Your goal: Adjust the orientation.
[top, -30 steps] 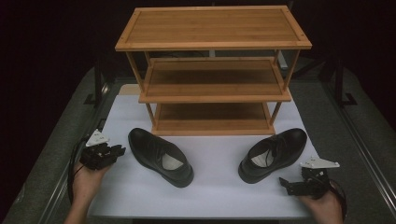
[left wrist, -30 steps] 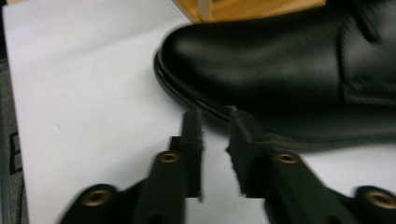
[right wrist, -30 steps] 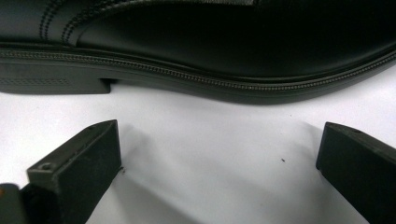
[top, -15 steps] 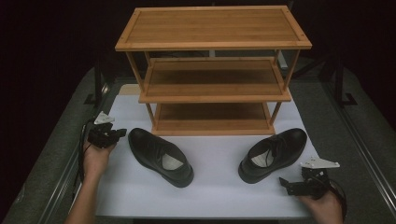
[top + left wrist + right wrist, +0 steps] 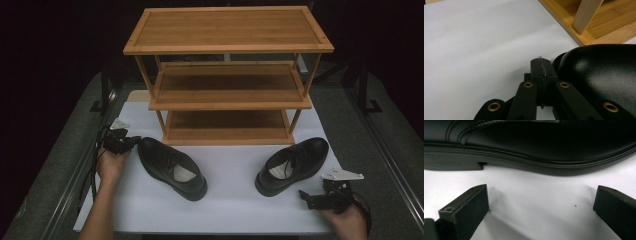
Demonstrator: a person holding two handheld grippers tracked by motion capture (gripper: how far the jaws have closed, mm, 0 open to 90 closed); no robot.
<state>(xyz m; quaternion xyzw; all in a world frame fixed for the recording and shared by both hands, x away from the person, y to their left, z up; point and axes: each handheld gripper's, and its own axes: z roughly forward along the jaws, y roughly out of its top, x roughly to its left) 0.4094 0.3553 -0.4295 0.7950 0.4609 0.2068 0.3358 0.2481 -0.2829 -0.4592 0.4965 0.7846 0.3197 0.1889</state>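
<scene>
Two black leather shoes lie on the white mat (image 5: 230, 200). The left shoe (image 5: 172, 167) points its toe to the back left; the right shoe (image 5: 292, 165) lies at the right. My left gripper (image 5: 131, 142) is shut with nothing in it, its tips right beside the left shoe's toe. In the left gripper view the closed jaws (image 5: 541, 65) sit just left of the glossy toe (image 5: 599, 75). My right gripper (image 5: 308, 198) stands open near the right shoe's heel. Its spread jaws (image 5: 541, 200) face the shoe's sole (image 5: 524, 157), a short gap away.
A three-tier bamboo rack (image 5: 227, 75) stands at the back of the mat, all its shelves bare. Its front left foot (image 5: 584, 17) is close beyond the left shoe's toe. Dark table borders and metal rails (image 5: 65, 190) flank the mat.
My left hand has moved away from the person and slightly right, bringing its gripper up to the left shoe's toe. The right hand and both shoes have stayed put.
</scene>
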